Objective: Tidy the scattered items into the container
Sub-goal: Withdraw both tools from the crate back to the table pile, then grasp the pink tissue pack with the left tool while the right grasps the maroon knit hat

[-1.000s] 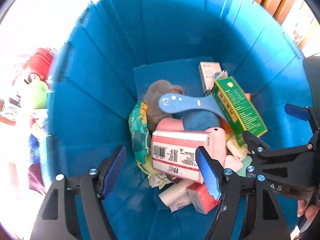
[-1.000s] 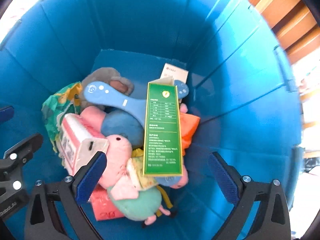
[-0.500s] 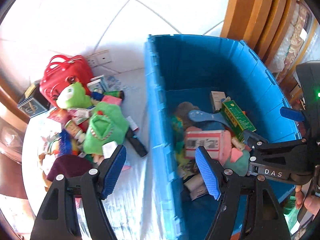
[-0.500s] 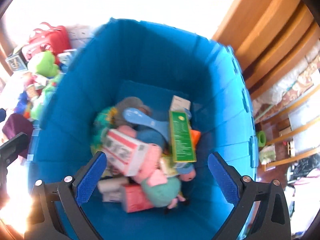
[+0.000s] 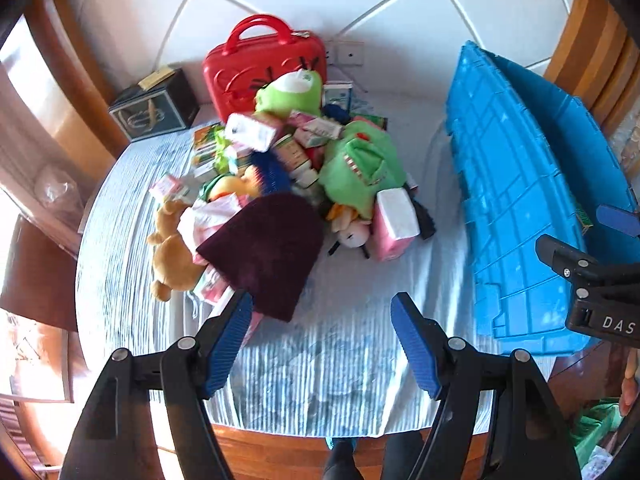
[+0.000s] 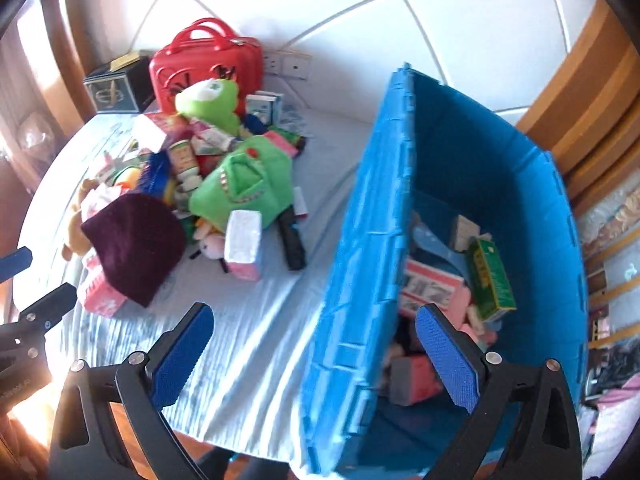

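A heap of scattered items lies on the striped cloth [image 5: 320,360]: a maroon knit hat [image 5: 268,248], a green plush dinosaur [image 5: 360,168], a pink tissue pack [image 5: 394,224], a brown teddy [image 5: 172,248], a green frog plush [image 5: 292,92] and several small boxes. My left gripper [image 5: 322,336] hangs open and empty above the cloth, just short of the hat. The blue crate [image 6: 360,280] stands to the right and holds a green box [image 6: 490,276], a pink-white carton [image 6: 428,286] and soft toys. My right gripper [image 6: 316,352] is open and empty above the crate's near wall.
A red carry case [image 5: 260,68] and a dark box [image 5: 156,108] stand behind the heap by the white tiled wall. A black bar-shaped object [image 6: 292,240] lies between heap and crate. Wooden furniture flanks the table, and the table's front edge [image 5: 320,440] is near.
Both grippers rose out of the blue crate and swung left. The left one went from over the crate's contents to over the cloth by the heap. Both stayed open and empty.
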Tool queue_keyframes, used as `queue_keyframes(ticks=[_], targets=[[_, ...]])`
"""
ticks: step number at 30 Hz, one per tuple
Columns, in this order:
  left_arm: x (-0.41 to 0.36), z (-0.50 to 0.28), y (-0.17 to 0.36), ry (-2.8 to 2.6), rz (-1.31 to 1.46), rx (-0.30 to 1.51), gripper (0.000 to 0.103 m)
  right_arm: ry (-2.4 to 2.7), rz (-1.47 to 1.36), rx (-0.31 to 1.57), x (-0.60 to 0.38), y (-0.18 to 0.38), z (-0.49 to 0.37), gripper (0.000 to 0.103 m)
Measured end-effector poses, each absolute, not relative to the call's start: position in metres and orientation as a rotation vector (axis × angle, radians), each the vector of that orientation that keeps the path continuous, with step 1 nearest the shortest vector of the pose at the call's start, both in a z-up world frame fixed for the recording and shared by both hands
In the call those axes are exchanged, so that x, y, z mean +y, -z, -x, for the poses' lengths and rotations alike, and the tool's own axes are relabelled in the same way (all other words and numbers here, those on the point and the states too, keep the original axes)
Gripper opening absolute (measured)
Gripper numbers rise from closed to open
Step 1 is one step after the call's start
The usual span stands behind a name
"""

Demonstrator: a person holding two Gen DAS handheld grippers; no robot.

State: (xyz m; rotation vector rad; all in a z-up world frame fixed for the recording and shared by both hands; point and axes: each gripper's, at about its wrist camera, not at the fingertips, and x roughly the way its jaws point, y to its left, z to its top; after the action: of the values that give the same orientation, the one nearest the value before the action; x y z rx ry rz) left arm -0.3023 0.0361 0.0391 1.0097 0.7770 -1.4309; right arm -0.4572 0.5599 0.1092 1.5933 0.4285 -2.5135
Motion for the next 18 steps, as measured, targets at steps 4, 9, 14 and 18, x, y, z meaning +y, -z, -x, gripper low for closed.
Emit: queue_keyframes(ticks=[4, 9, 14, 18], targets=[[0.034, 0.245, -0.017, 1.358, -0.99, 0.844, 0.071, 2.419, -1.589, 0.461, 0.504, -0.084, 0.45, 0.102], [0.031, 0.196, 0.006, 1.314, -0.931, 0.872, 0.071, 2.316, -1.591, 0.467, 0.451, -0.044, 0.45, 0.103], [0.024, 0.172, 0.031, 1.293, -0.872, 0.874, 0.071, 2.24, -1.565, 0.474, 0.42, -0.008, 0.458, 0.103], [0.01, 0.165, 0.058, 1.287, -0.87, 0.908, 0.071, 2.161, -1.555, 0.483, 0.397, 0.019, 0.469, 0.103]])
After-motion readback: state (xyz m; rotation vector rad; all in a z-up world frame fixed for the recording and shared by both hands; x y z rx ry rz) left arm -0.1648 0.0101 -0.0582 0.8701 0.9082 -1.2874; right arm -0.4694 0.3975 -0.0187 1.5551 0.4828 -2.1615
